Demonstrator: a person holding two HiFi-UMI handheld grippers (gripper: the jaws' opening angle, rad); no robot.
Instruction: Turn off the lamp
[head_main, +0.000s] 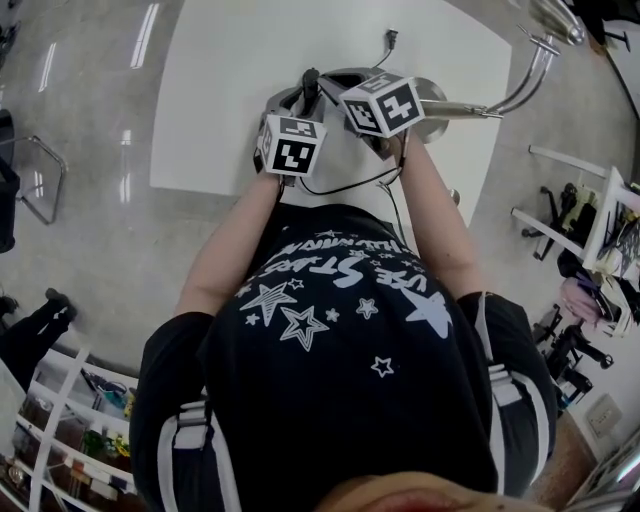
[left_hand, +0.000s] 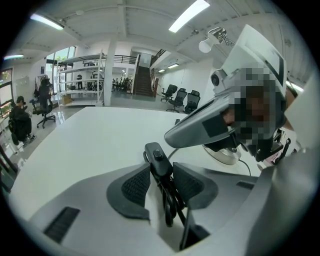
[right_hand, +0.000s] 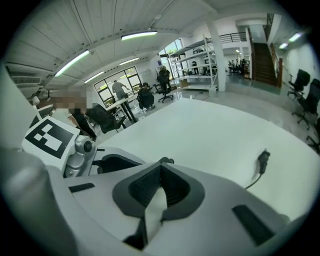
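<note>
My left gripper (left_hand: 165, 172) is shut on the lamp's black inline switch (left_hand: 156, 154); its round button faces up and the cord hangs down between the pads. My right gripper (right_hand: 161, 172) is shut with nothing in it. In the left gripper view its grey tip (left_hand: 172, 138) hovers just right of and above the switch button, a small gap apart. The lamp's round base (left_hand: 226, 156) stands on the white table (head_main: 230, 90) behind it. The silver lamp arm (head_main: 522, 85) bends up to the head (left_hand: 206, 45), which looks bright white. Both grippers meet at the table's near edge (head_main: 320, 95).
The cord's loose black plug (right_hand: 262, 160) lies on the table to the right, also seen as the plug (head_main: 391, 40). A metal chair (head_main: 35, 180) stands on the floor at the left, and racks with tools (head_main: 600, 225) at the right.
</note>
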